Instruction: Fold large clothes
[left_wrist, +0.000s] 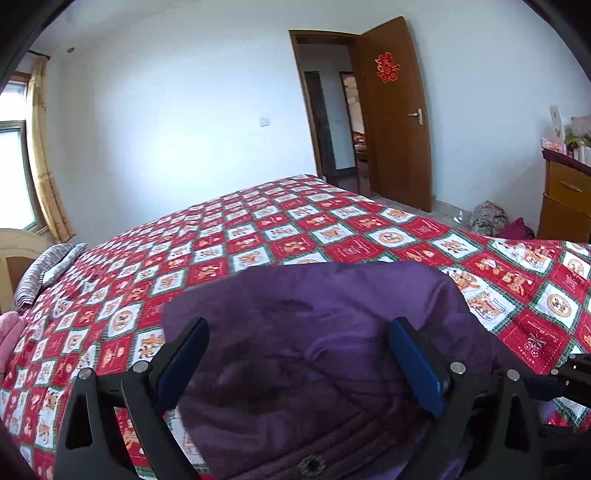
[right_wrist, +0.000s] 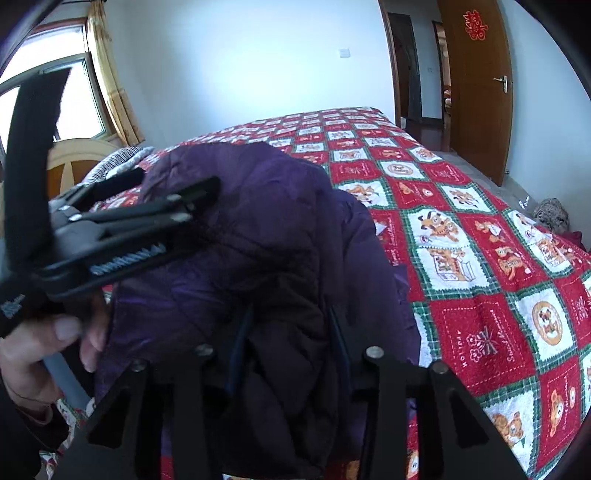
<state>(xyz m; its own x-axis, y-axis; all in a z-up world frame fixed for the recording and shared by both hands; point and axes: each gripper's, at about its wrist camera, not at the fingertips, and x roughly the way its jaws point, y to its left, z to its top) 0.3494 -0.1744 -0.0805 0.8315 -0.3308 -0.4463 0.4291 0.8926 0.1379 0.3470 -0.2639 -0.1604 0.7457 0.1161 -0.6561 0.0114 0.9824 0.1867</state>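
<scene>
A padded purple jacket (left_wrist: 325, 354) lies bunched on the red checked bedspread (left_wrist: 258, 236), at the near edge of the bed. My left gripper (left_wrist: 299, 332) hovers over it, open wide, its blue pads (left_wrist: 413, 362) apart with no fabric clamped. In the right wrist view a hand (right_wrist: 40, 350) holds the left gripper (right_wrist: 179, 177), which lies over the jacket's (right_wrist: 258, 221) upper left. My right gripper (right_wrist: 290, 332) stands low at the jacket's near side. A thick dark fold fills the gap between its fingers (right_wrist: 240, 339) and looks pinched there.
A striped pillow (left_wrist: 44, 269) and a wooden headboard (right_wrist: 77, 158) are at the left end of the bed, with pink cloth (left_wrist: 11, 332) near it. On the right, a wooden cabinet (left_wrist: 565, 206) and a heap of clothes (left_wrist: 487, 218) stand on the floor by the open brown door (left_wrist: 395, 122).
</scene>
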